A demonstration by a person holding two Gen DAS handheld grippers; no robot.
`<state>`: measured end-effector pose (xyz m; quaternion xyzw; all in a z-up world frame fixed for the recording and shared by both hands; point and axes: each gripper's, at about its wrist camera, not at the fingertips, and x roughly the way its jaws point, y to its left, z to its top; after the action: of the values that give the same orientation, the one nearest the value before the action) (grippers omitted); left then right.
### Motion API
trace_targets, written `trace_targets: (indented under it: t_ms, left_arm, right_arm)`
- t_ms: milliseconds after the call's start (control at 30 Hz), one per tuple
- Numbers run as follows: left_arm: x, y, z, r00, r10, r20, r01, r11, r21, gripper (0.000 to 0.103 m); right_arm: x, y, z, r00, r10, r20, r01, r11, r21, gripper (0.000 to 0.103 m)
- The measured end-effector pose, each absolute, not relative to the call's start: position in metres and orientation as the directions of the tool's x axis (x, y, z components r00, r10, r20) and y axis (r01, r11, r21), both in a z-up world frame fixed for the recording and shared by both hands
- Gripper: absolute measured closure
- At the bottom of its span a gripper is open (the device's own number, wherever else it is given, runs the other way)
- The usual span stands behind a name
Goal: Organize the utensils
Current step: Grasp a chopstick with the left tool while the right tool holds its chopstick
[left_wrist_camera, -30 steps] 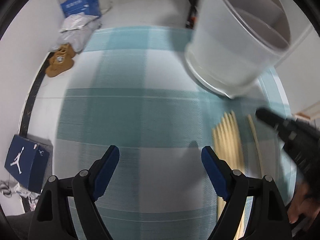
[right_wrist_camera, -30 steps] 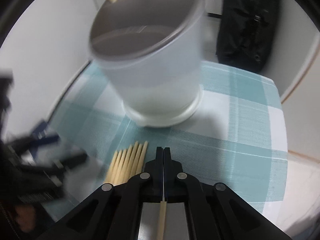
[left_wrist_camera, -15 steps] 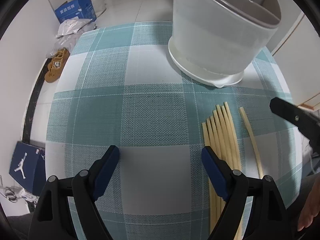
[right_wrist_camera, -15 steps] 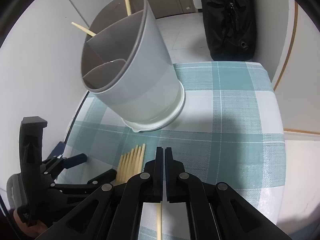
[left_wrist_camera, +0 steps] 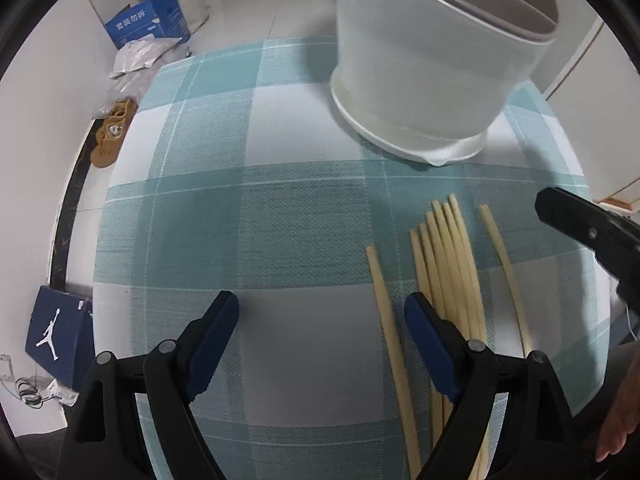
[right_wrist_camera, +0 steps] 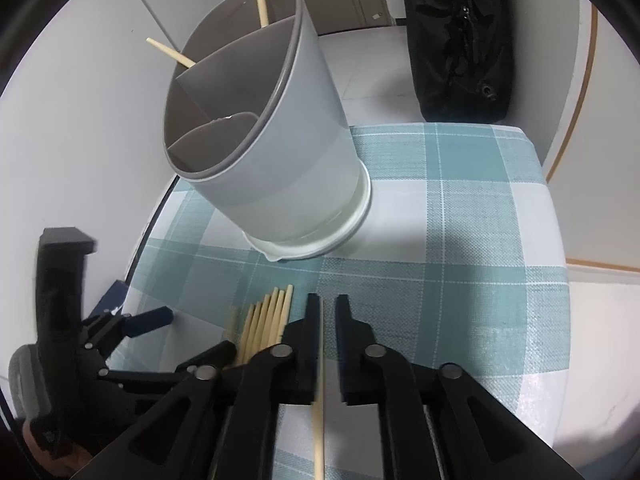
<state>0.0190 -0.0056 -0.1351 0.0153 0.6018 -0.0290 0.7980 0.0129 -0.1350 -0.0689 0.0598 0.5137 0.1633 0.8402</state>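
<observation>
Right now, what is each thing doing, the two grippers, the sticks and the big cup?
Left gripper: open, empty, above the cloth.
Right gripper: just been opening, one chopstick between its fingers.
Chopstick bundle: lying flat on the tablecloth.
Utensil holder: upright, two chopsticks inside.

Both views evenly lit by soft, cool indoor light; no hard glare seen. Strong fisheye bending in both, black vignette ring at corners. Left wrist view: checked tablecloth (left_wrist_camera: 280, 208) rendered sharp, weave resolved at centre; faint soft shadows cast below centre; utensil holder (left_wrist_camera: 436, 60) at upper right slightly smeared. Right wrist view: dimmer, greyer; broad soft shadow thrown on cloth at centre right; left gripper (right_wrist_camera: 132, 320) at lower left motion-blurred; black bag (right_wrist_camera: 460, 36) at upper right underexposed, detail lost.
</observation>
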Motion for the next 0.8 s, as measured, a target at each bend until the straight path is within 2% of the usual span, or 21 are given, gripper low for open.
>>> trace_targets:
  t_ms: [67,200,300,333,400,433,467,633,800]
  left_arm:
    - [0.020,-0.005,-0.136,0.275,-0.026,-0.961,0.069,0.998,-0.007,0.020]
    - [0.023,-0.004,-0.136,0.278,-0.033,-0.960,0.072,0.997,-0.013,0.024]
    - [0.026,-0.005,-0.131,0.297,-0.040,-0.954,0.088,0.996,-0.014,0.047]
    - [0.027,-0.007,-0.130,0.301,-0.042,-0.953,0.098,0.995,-0.013,0.060]
    - [0.027,-0.013,-0.128,0.293,-0.038,-0.955,0.125,0.992,-0.001,0.077]
    - [0.027,-0.016,-0.128,0.287,-0.046,-0.957,0.142,0.990,-0.005,0.091]
    - [0.027,-0.018,-0.127,0.284,-0.047,-0.958,0.152,0.988,-0.004,0.096]
    - [0.028,-0.014,-0.128,0.292,-0.069,-0.954,0.146,0.989,-0.027,0.102]
    - [0.025,-0.002,-0.115,0.339,-0.117,-0.933,0.103,0.991,-0.087,0.102]
  right_arm:
    - [0.013,-0.134,-0.070,0.418,0.334,-0.845,-0.214,0.940,0.266,0.083]
    - [0.014,-0.134,-0.070,0.414,0.332,-0.847,-0.217,0.940,0.263,0.083]
    - [0.015,-0.132,-0.071,0.408,0.324,-0.853,-0.219,0.942,0.253,0.083]
    - [0.015,-0.131,-0.072,0.404,0.322,-0.856,-0.221,0.943,0.250,0.083]
    - [0.016,-0.128,-0.075,0.391,0.318,-0.864,-0.227,0.943,0.244,0.083]
    - [0.016,-0.127,-0.077,0.386,0.313,-0.868,-0.230,0.944,0.239,0.079]
    - [0.016,-0.125,-0.079,0.380,0.309,-0.872,-0.233,0.944,0.234,0.076]
    - [0.015,-0.113,-0.087,0.352,0.294,-0.889,-0.260,0.943,0.209,0.074]
    - [0.017,-0.105,-0.094,0.339,0.280,-0.898,-0.269,0.944,0.193,0.074]
